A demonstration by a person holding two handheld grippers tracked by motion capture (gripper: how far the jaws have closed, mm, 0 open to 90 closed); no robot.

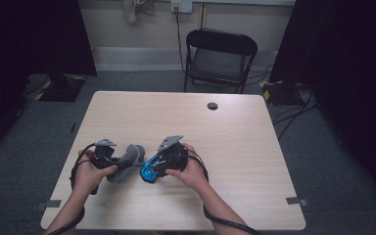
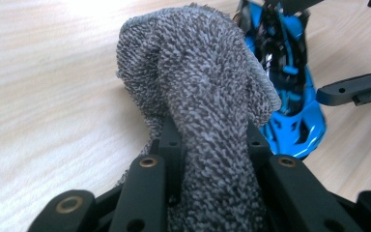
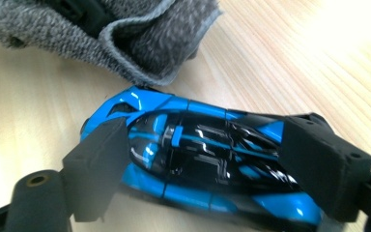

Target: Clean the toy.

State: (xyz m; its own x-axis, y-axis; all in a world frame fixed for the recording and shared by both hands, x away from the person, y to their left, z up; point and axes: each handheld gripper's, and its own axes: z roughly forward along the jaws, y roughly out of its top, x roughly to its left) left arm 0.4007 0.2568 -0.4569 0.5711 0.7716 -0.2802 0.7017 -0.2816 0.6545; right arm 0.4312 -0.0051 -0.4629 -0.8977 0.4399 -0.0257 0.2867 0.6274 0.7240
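Observation:
A grey terry cloth point(image 1: 129, 161) hangs bunched in my left gripper point(image 1: 121, 164), which is shut on it; in the left gripper view the cloth point(image 2: 198, 96) rises as a thick fold from between the black jaws of that gripper point(image 2: 207, 142). A glossy blue and black toy car point(image 3: 198, 154) lies lengthwise between the pads of my right gripper point(image 3: 207, 166), one pad on its nose and one on its tail. That gripper point(image 1: 154, 167) holds the car point(image 1: 148, 174) tilted just above the table, right beside the cloth. The cloth's edge point(image 3: 140, 48) almost touches the car's side.
The light wooden table point(image 1: 176, 112) has a round black cable hole point(image 1: 212, 105) near its far edge. A black folding chair point(image 1: 220, 56) stands behind the table. Dark curtains hang at both sides, and cables lie on the grey floor.

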